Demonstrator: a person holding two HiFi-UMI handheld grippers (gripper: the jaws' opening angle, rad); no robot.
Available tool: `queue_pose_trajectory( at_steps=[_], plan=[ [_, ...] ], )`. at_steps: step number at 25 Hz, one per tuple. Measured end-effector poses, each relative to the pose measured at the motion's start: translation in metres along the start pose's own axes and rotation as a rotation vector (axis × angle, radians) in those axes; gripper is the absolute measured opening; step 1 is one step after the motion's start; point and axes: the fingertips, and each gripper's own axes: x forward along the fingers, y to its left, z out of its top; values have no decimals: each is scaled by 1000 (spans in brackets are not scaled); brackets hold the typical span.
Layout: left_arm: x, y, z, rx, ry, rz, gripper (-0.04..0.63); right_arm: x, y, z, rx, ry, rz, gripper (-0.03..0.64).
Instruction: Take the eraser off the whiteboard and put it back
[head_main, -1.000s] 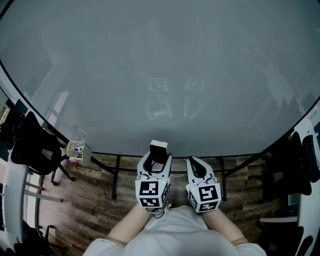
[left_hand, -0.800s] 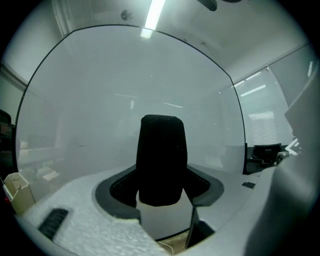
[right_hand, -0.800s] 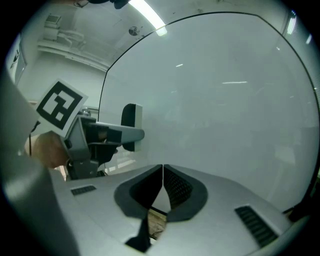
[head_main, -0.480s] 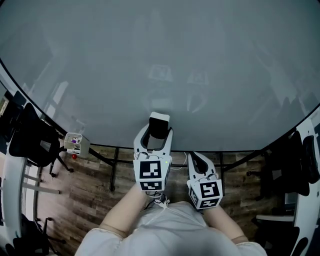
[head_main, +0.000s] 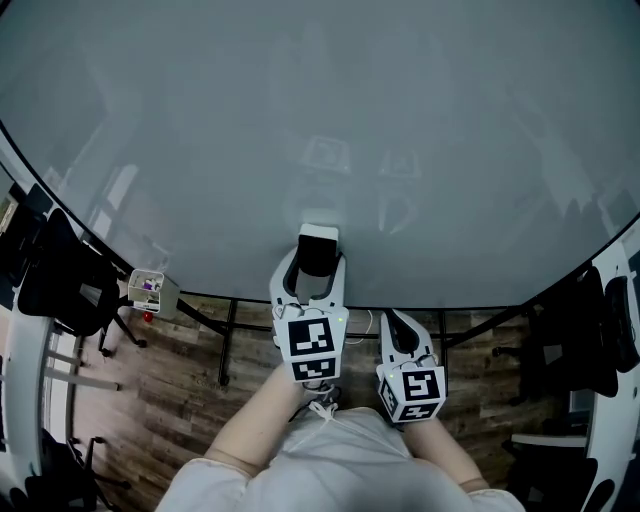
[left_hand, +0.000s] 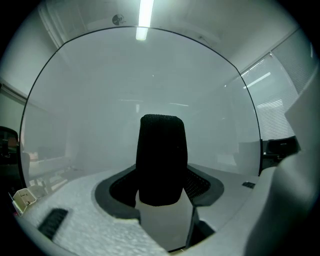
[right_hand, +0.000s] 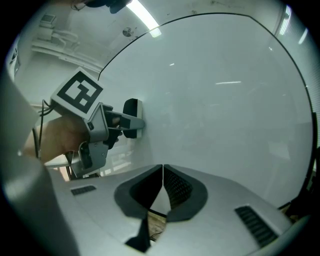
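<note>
The eraser (head_main: 319, 249) is up against the whiteboard (head_main: 300, 120), low on its face, and the left gripper (head_main: 312, 264) has it pinched, one jaw on each long side. From overhead you see it end-on: a white cap toward the board, a dark body running back between the jaws, and its pale reflection just above on the glossy surface. The left gripper's own view gives the other face, a tall black ribbed block standing upright between the pads and hiding much of the board behind it. Only the right gripper's view shows the contact from the side: there the eraser's light backing looks flat against the board, with the left gripper level behind it and the person's hand (right_hand: 52, 137) wrapped round the handle. The right gripper (head_main: 393, 320) hangs lower and beside the left, short of the board, its jaws pressed together on nothing, their tips meeting in a thin seam in its own view. Further out, the head view alone takes in the wooden floor (head_main: 180, 400), dark chairs (head_main: 60, 285) at both edges and a small box (head_main: 152, 290) at the left; the left gripper's view catches a ceiling light (left_hand: 145, 20).
</note>
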Motion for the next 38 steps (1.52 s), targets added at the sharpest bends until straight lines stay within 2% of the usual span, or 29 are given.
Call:
queue_pose_trajectory(
  at_steps=[7,13,20,29,30,34,36,38],
  plan=[
    [0,-2,1,-3,-17,-45,268,2,-2,-3,-3,1,-19,28],
    [-4,0,2,7,-33,-37,279,1,-1,2,-15,-6,-19,29],
    [-26,-1,0,36,-38,-66,279,-2,9,-4,-10,12,-5,29],
    [-54,-14,-58,15,81,-143,276,-2,23,-12,-16,28,-1,29],
    [-55,-14,-62,3,88,-142,259,-3,24,-11,-20,25,-3,29],
    [-62,-7,-80,-38,108,-116,76,-4,29,-9,-16,21,-9,29],
    [-65,-7,-77,-60,98,-130,25,-5,31,-6,-18,11,-11,28],
    [-66,-8,-68,-74,76,-149,17,-6,31,-3,-26,1,-14,28]
  ],
)
